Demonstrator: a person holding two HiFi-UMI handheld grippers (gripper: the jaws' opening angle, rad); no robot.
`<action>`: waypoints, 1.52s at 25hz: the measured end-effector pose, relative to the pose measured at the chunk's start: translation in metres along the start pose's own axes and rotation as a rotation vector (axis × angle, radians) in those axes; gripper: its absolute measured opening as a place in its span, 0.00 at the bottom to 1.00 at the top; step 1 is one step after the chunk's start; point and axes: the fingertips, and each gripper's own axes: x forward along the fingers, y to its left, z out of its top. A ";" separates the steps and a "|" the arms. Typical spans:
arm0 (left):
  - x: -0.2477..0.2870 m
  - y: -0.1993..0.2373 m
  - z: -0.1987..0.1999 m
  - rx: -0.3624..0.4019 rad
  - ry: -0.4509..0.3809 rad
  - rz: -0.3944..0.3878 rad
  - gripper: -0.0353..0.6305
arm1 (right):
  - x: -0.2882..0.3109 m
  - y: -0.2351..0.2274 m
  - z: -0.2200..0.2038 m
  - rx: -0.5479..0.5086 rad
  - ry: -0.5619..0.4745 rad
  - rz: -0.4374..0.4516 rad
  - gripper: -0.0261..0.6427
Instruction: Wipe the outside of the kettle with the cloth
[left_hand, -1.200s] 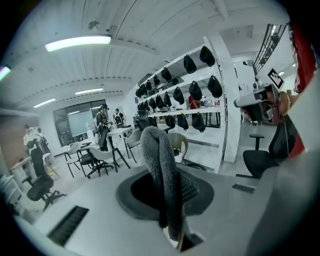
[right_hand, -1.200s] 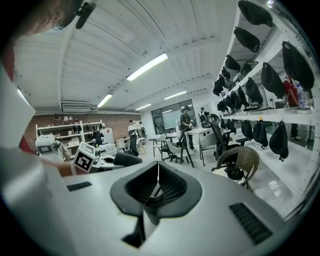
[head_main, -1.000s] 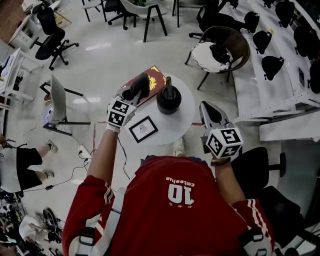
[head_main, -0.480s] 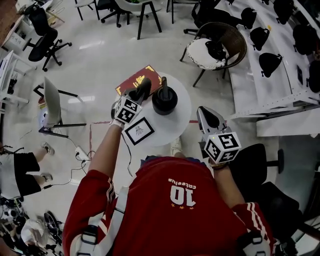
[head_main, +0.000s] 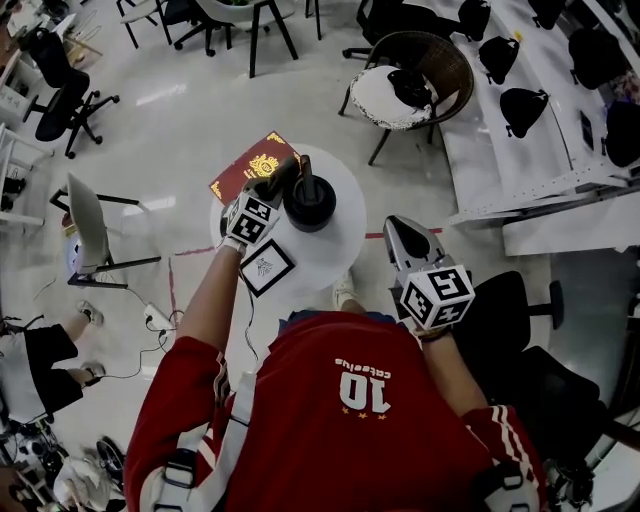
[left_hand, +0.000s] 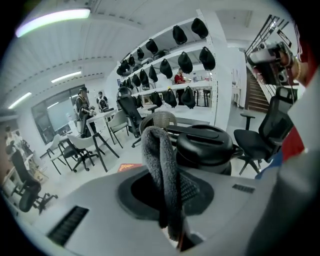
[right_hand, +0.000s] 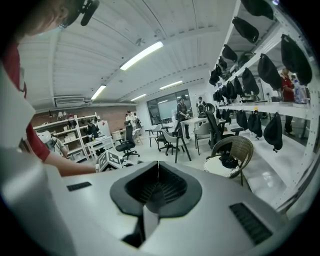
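Left hand-held gripper (head_main: 281, 179): jaws closed on a grey cloth (left_hand: 162, 167). In the left gripper view the cloth stands up between the jaws in a folded loop, and its lower end hangs down into the jaw recess. The gripper is held over the left part of a small round white table (head_main: 340, 250).

Kettle (head_main: 310, 201): black, upright, standing on the table near its far edge. In the left gripper view its lidded top (left_hand: 205, 146) sits just beyond and to the right of the cloth. Whether the cloth touches the kettle body cannot be told from either view.

Right hand-held gripper (right_hand: 158, 170): jaws pressed together, nothing between them. It is held off the table's right edge, well apart from the kettle, and points away from the person.

Other items: a red book (head_main: 247, 167) with gold ornament lies at the table's far left and overhangs the edge. A small black-framed picture (head_main: 266, 267) lies flat on the table's near left. A wicker chair (head_main: 432, 58) with a white cushion stands on the floor beyond the table, with a dark object on its seat.
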 end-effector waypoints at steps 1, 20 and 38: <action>0.000 -0.002 -0.001 -0.022 -0.005 -0.016 0.12 | 0.000 -0.001 0.000 0.001 0.001 -0.001 0.06; -0.033 -0.044 -0.018 -0.165 -0.062 -0.107 0.12 | -0.015 0.033 -0.008 -0.021 -0.002 0.028 0.06; -0.060 -0.099 -0.026 -0.174 -0.059 -0.110 0.12 | -0.072 0.066 -0.014 -0.021 -0.059 -0.009 0.06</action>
